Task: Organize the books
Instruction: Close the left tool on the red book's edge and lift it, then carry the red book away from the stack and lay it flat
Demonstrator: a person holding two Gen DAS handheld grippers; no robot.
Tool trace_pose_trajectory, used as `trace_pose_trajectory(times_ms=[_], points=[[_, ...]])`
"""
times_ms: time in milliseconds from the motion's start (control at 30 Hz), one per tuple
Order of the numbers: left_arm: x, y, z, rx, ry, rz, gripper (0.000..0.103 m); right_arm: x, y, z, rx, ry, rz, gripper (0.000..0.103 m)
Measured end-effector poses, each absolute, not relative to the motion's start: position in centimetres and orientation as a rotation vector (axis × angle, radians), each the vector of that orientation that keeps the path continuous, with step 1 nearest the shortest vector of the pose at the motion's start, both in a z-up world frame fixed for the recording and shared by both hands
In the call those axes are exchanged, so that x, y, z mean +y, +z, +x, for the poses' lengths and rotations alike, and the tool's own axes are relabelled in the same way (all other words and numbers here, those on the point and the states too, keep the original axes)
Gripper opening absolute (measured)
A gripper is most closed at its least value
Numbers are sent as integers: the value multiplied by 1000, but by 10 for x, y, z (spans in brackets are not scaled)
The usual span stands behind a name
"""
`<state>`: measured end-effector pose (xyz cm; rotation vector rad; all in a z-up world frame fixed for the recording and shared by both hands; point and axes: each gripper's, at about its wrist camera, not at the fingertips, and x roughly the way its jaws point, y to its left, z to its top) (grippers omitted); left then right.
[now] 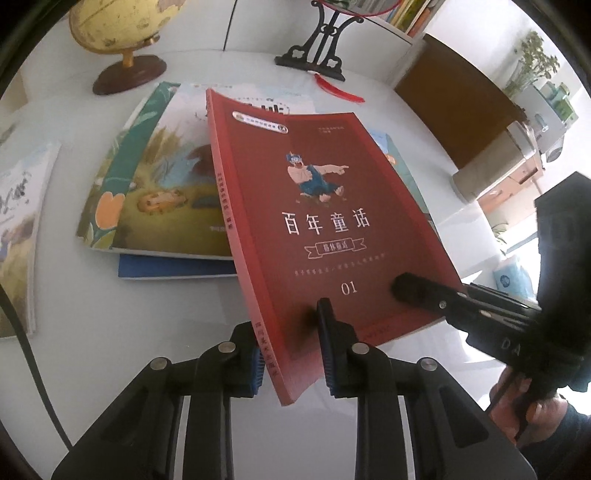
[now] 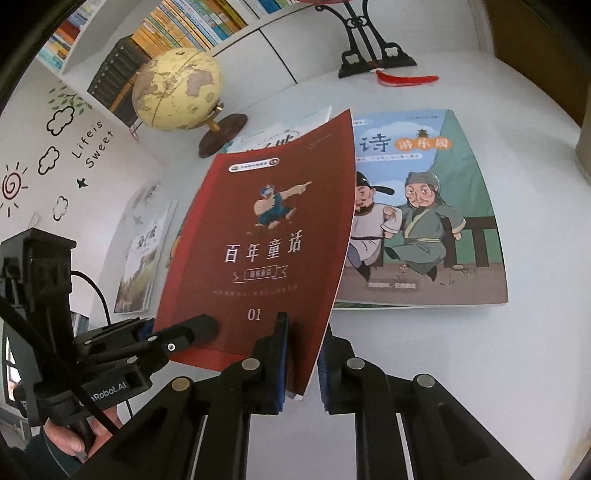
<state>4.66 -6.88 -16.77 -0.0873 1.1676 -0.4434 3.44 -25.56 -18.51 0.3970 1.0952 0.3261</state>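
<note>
A red book [image 1: 317, 206] with white Chinese title and "01" is lifted off the white table [image 1: 147, 325], tilted, above other books. My left gripper [image 1: 291, 354] is shut on its lower spine corner, one pad on the spine side and one on the cover. My right gripper [image 2: 301, 363] is shut on the book's [image 2: 266, 240] lower right corner. Each gripper shows in the other's view: the right gripper [image 1: 410, 293] on the cover's lower edge, the left gripper [image 2: 199, 328] at the lower left. A hand [image 2: 74, 439] holds the left one.
Under the red book lie a tulip-cover picture book [image 1: 147, 177], a blue book [image 1: 173, 271] and a poetry book [image 2: 424, 221]. Another book [image 2: 144, 251] lies at the left. A globe [image 2: 177, 88], a black stand [image 2: 373, 48] with a red tassel, and a bookshelf [image 2: 166, 26] stand behind.
</note>
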Motion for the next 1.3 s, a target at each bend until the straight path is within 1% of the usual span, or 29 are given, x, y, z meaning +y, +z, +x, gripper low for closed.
trace_pose_trajectory(times_ms=[167,333,633,833,1033,1133,1300], points=[[-74,-160,44,1144,-420,-40,22,-246,-171,31,1071,338,282,13],[-78,-134,34,1065,-399,41,22,-240,-147,28,1029,401,208,13],[-55,-91,19,969,-325,44,22,-223,-109,25,966,515,114,14],[-11,-57,10,878,-283,25,22,-187,-71,26,890,564,62,14],[63,-22,6,794,-229,23,22,-119,-37,25,805,592,39,15],[103,-15,10,775,-199,30,22,-78,-28,28,780,618,34,15],[153,-22,25,779,-161,38,22,-17,-30,40,773,641,39,15]])
